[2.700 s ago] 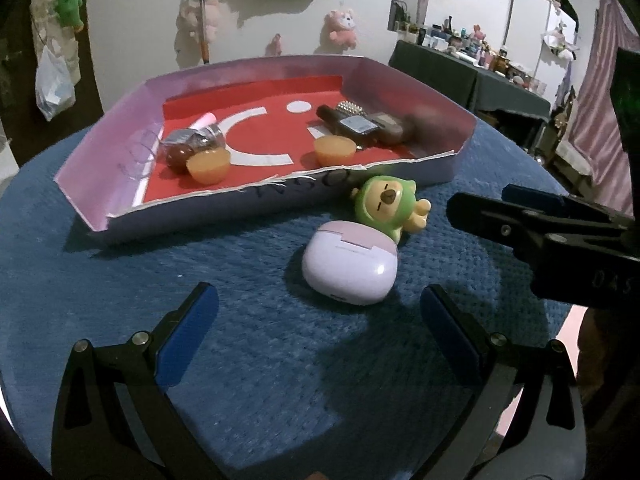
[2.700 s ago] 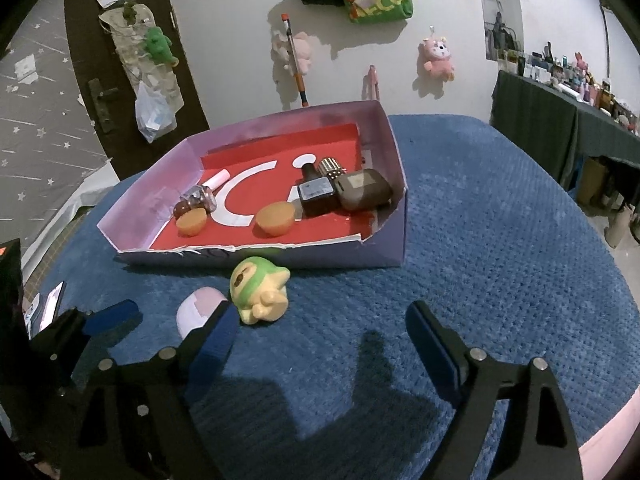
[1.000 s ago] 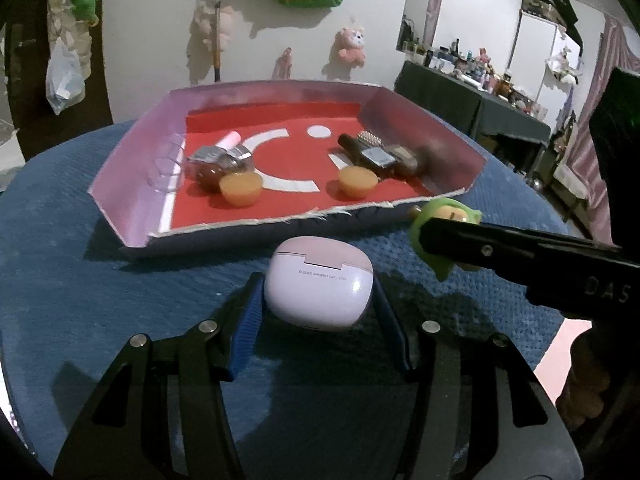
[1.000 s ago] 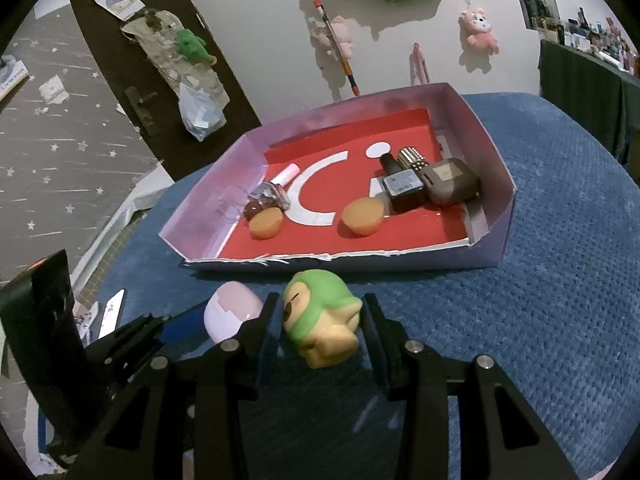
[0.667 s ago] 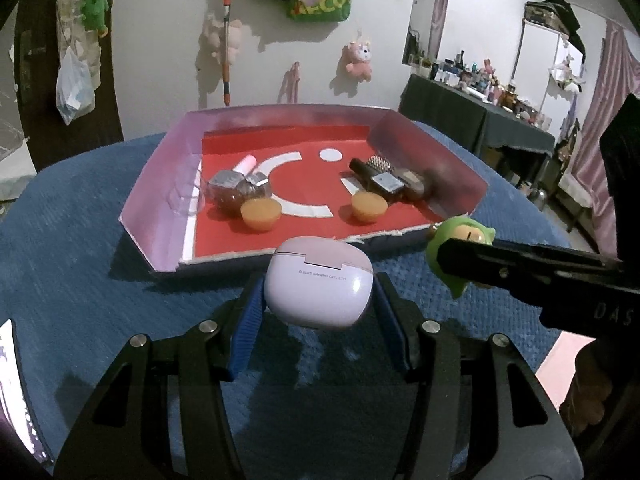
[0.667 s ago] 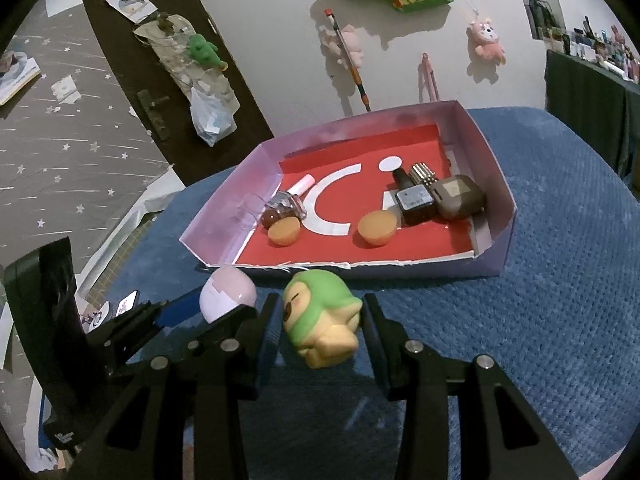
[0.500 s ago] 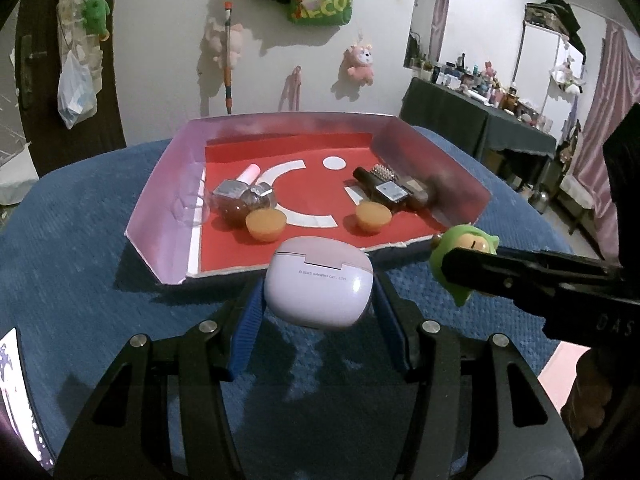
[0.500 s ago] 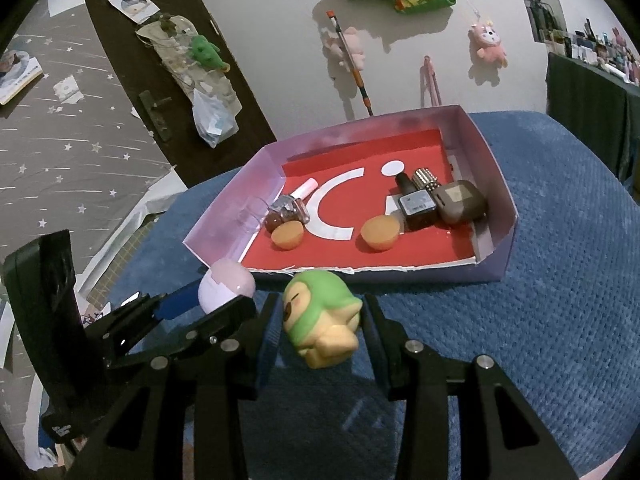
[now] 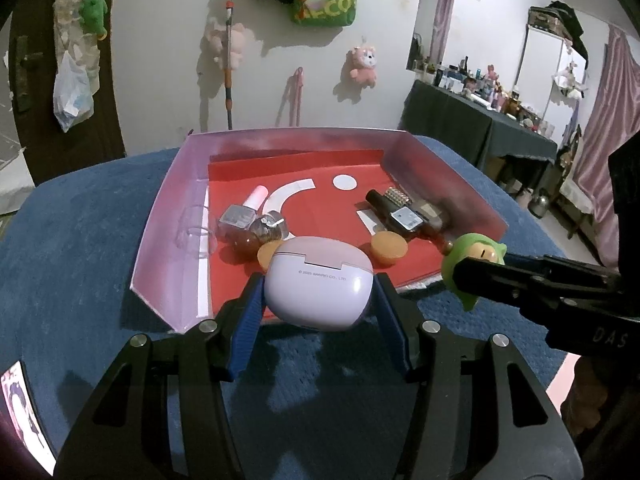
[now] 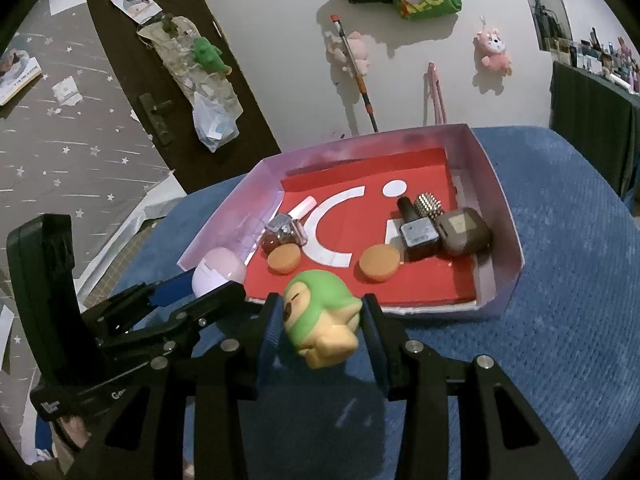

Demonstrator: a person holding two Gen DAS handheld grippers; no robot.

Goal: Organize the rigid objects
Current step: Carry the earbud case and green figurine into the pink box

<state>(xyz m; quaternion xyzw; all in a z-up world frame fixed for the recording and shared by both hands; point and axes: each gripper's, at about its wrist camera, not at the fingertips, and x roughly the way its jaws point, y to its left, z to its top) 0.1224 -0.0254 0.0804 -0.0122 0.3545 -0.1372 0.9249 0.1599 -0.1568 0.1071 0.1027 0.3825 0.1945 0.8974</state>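
**Two carried items nearing the tray's front wall**

The left gripper (image 9: 318, 300) has its blue-padded jaws clamped on the sides of a smooth lilac clamshell earbud case (image 9: 319, 280), held in the lower centre of the left wrist view, over the front wall of the shallow pink-walled cardboard tray with a red floor (image 9: 168, 216). The right gripper (image 10: 320, 332) is clamped on a green-hooded, tan-faced toy figurine (image 10: 320, 312), low in the middle of the right wrist view, just short of that front wall above the blue textured tablecloth (image 10: 560, 280).

To finish the step well, each item probably needs to clear the front wall before the jaws part. Free red floor shows mid-frame between the two round orange discs (image 10: 283, 258), and at the back. The case looks slick and rounded, so lowering it close to the floor first should stop it rolling into the glass nail polish bottles (image 9: 248, 224). The two grippers sit close together, so staggering the releases seems wise.

The case hides part of the left disc and the front wall in the left wrist view. The figurine is half covered there by the right gripper's finger. How high each item hangs above the wall cannot be told.
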